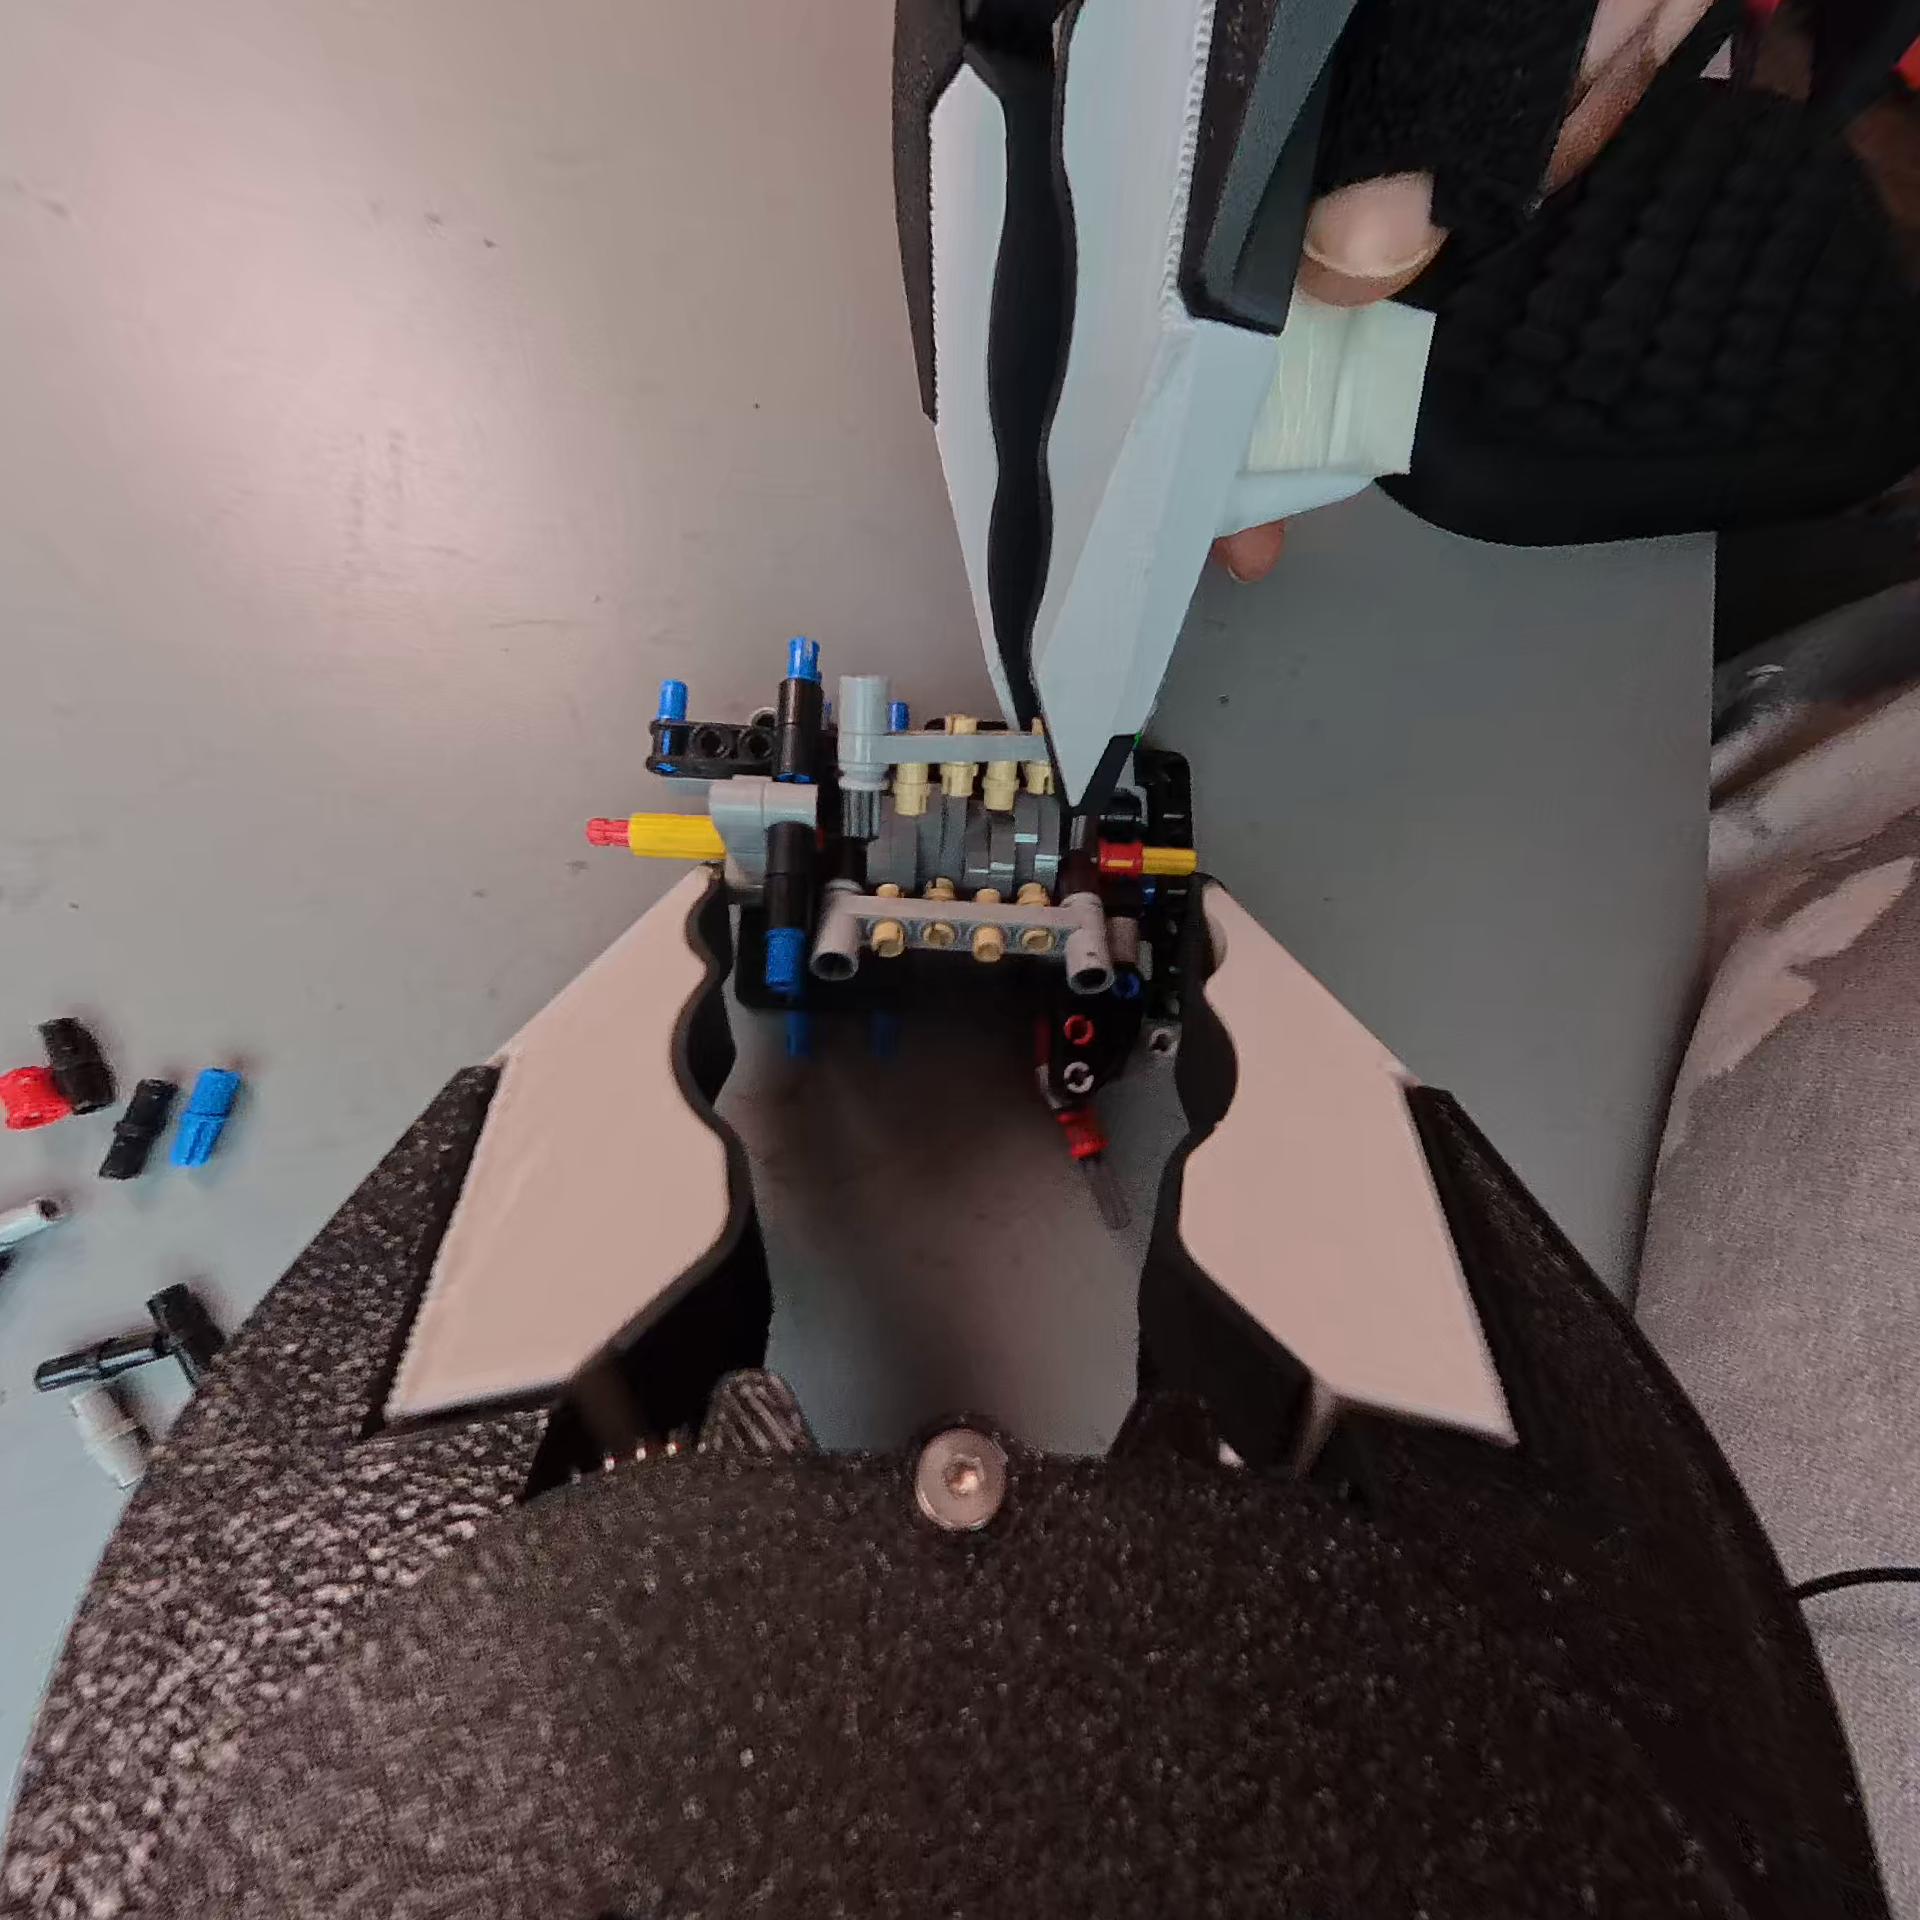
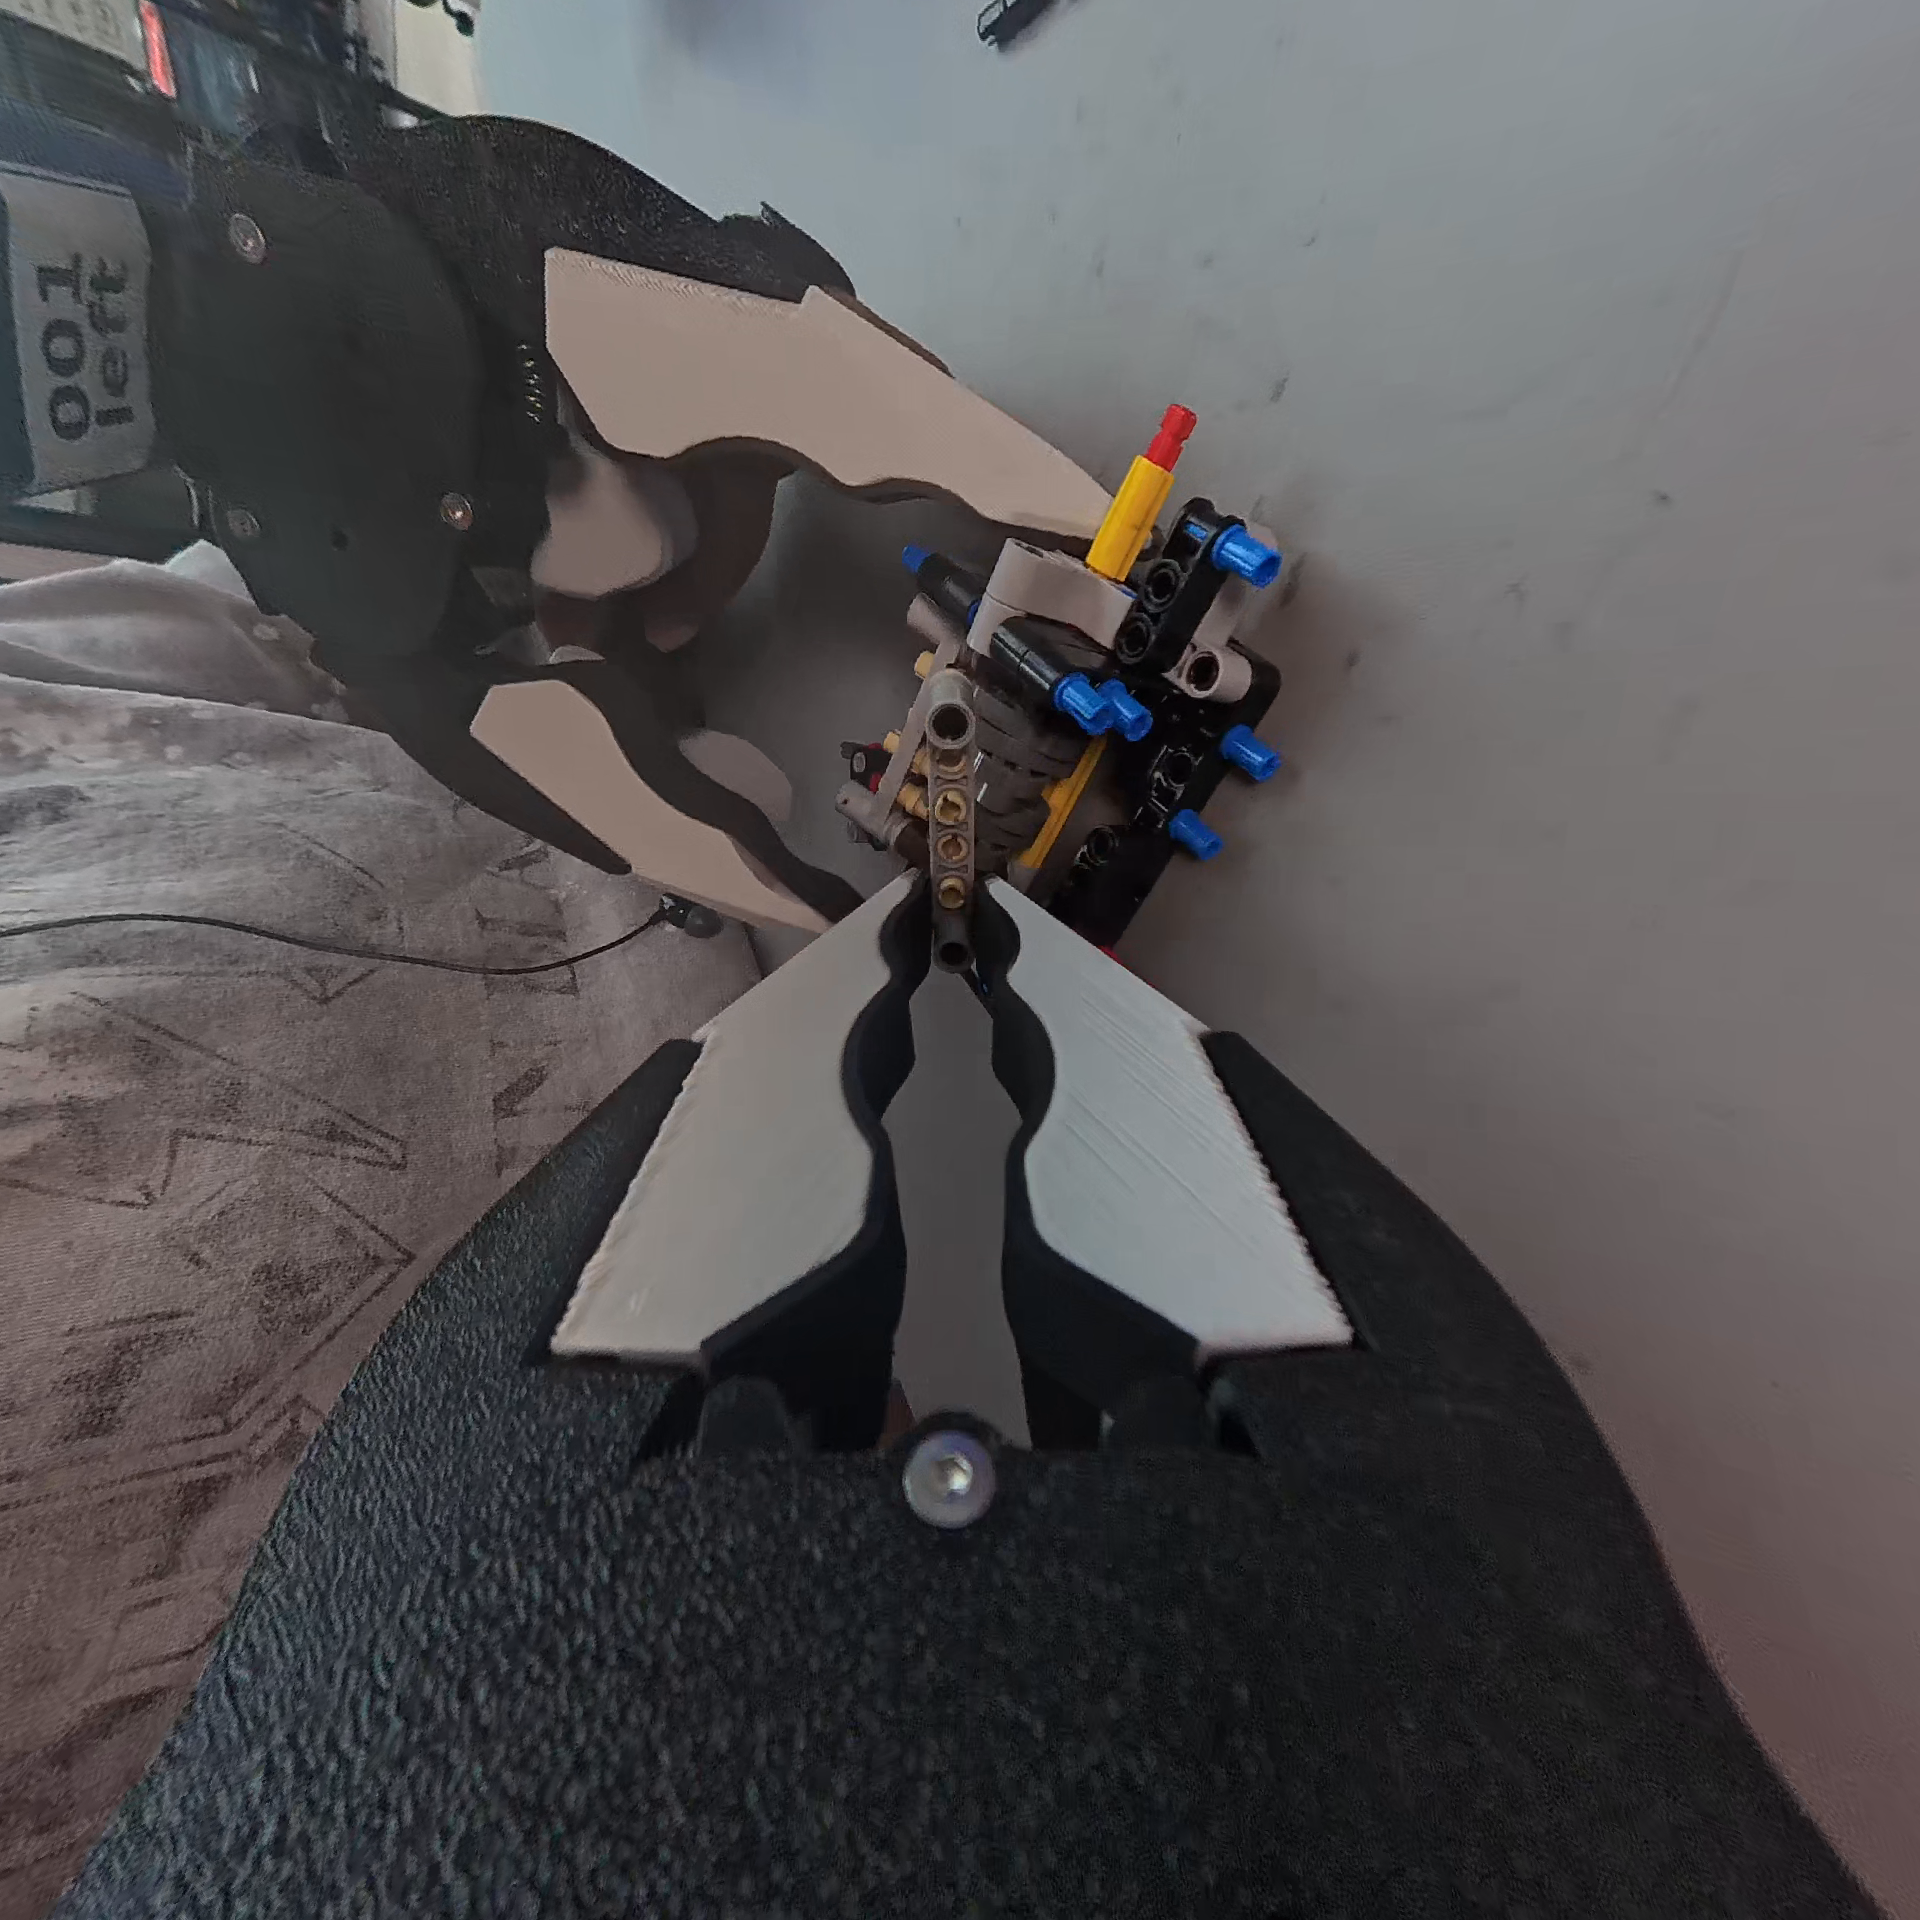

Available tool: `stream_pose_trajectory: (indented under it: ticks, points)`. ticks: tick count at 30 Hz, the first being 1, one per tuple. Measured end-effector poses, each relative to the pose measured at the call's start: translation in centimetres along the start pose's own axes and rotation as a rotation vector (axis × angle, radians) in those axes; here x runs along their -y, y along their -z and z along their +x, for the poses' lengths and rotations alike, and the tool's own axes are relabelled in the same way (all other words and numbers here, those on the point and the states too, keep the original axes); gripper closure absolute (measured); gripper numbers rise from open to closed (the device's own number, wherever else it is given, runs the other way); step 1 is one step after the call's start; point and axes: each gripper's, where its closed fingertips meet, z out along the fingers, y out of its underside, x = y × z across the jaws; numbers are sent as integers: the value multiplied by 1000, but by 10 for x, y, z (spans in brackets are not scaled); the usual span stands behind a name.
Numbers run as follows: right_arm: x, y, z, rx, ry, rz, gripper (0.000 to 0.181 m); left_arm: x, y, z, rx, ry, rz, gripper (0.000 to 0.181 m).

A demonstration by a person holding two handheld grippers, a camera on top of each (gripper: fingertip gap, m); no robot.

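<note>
A small assembly of black, grey, yellow, red and blue technical bricks (image 1: 935, 831) stands on the grey table (image 1: 312, 416), close to its right edge. My left gripper (image 1: 956, 894) spans the assembly, fingertips against its two sides, and holds it. It also shows in the right wrist view (image 2: 966, 712). My right gripper (image 2: 953, 888) is shut on the end of a grey beam with tan pins (image 2: 948, 800) at the assembly's top. In the left wrist view it (image 1: 1055, 769) comes down from above onto that beam (image 1: 966, 743).
Loose pieces lie on the table at the left: a red one (image 1: 31, 1096), black pins (image 1: 135, 1127), a blue pin (image 1: 208, 1117), a black connector (image 1: 135, 1340). The table edge (image 1: 1709, 935) borders grey fabric (image 1: 1787, 1143) with a thin black cable (image 2: 312, 945). A gloved hand (image 1: 1558, 312) holds the right gripper. My two grippers' fingertips are within a few centimetres of each other.
</note>
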Motion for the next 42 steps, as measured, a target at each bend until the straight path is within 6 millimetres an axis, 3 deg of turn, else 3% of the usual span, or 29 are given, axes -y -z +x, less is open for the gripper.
stream_pose_trajectory:
  ticks: [1, 10, 14, 16, 18, 20, 22, 26, 32, 34, 37, 39, 42]
  points:
    - [-1, -2, -2, 16, -13, -7, 174, 0, -3, 1, 3, 1, 1, 89]
    - [-5, 1, -3, 104, -135, -7, 174, -3, -7, 1, 37, -48, -11, 91]
    - [4, 34, 14, 49, -178, 58, 175, -7, -2, 0, 31, -50, -6, 91]
    - [-1, 36, 6, 44, -149, 29, 174, -5, -3, -1, 27, -50, -1, 91]
    - [0, 41, 21, -84, -48, 22, 174, -3, -4, -2, 17, -49, 0, 91]
    - [16, 52, 29, -121, -23, 87, 174, -1, -4, -3, 6, -41, 19, 91]
    - [20, 62, 53, -283, 72, 84, 174, -1, -1, -5, -8, -28, 41, 90]
    - [20, 71, 79, -483, 204, 57, 171, 15, 20, -7, -67, 36, 164, 94]
    - [24, 81, 92, -663, 364, 109, 161, 11, 48, -24, -82, 188, 232, 116]
    - [29, 88, 85, -704, 422, 158, 157, 6, 54, -21, -127, 266, 236, 127]
    - [38, 84, 45, -610, 526, 264, 157, 0, 57, -10, -213, 371, 238, 134]
    - [34, 65, 14, -488, 625, 279, 158, 1, 57, 3, -275, 397, 246, 137]
    - [20, 30, -4, -418, 757, 241, 159, -2, 46, 10, -234, 336, 205, 144]
